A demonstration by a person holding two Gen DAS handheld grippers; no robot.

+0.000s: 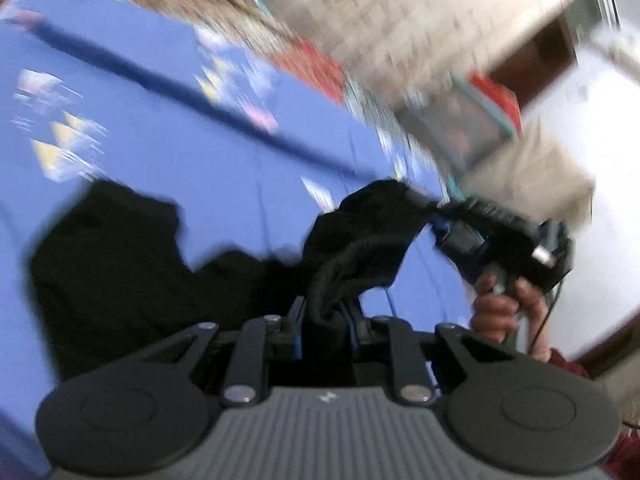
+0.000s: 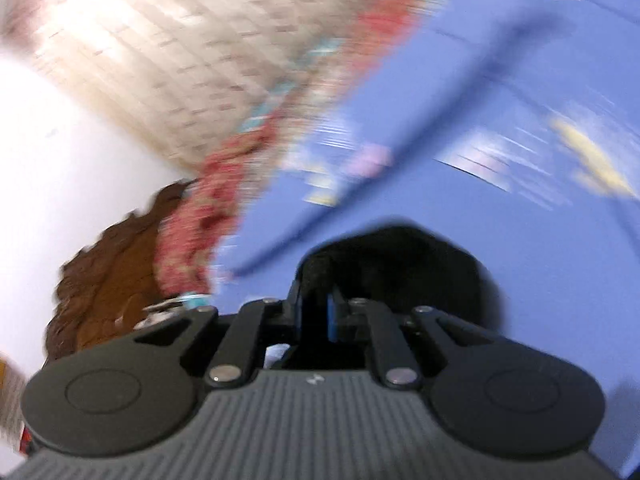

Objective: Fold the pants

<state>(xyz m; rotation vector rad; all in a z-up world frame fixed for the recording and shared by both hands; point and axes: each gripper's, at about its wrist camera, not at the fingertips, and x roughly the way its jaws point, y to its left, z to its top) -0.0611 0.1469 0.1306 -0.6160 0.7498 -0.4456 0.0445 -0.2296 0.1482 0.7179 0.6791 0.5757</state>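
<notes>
Across the blue patterned bedsheet (image 1: 168, 128) lies one pair of black fabric pants (image 1: 120, 272), with loads of bare sheet beyond it up to the red floral edge. Two grippers: the left gripper (image 1: 326, 312) is pinched tight on a bunched bit of waistband, and the right gripper (image 2: 320, 304) is clamped on another black corner, lifted off the sheet. Both views are pretty blurry.

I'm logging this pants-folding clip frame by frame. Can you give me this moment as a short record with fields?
garment: black pants, partly lifted off the blue sheet
left gripper: shut on a bunched fold of the pants
right gripper: shut on another part of the pants, seen in both views
hand: holds the right gripper's handle
image quality: strong motion blur
fold: not yet made
</notes>
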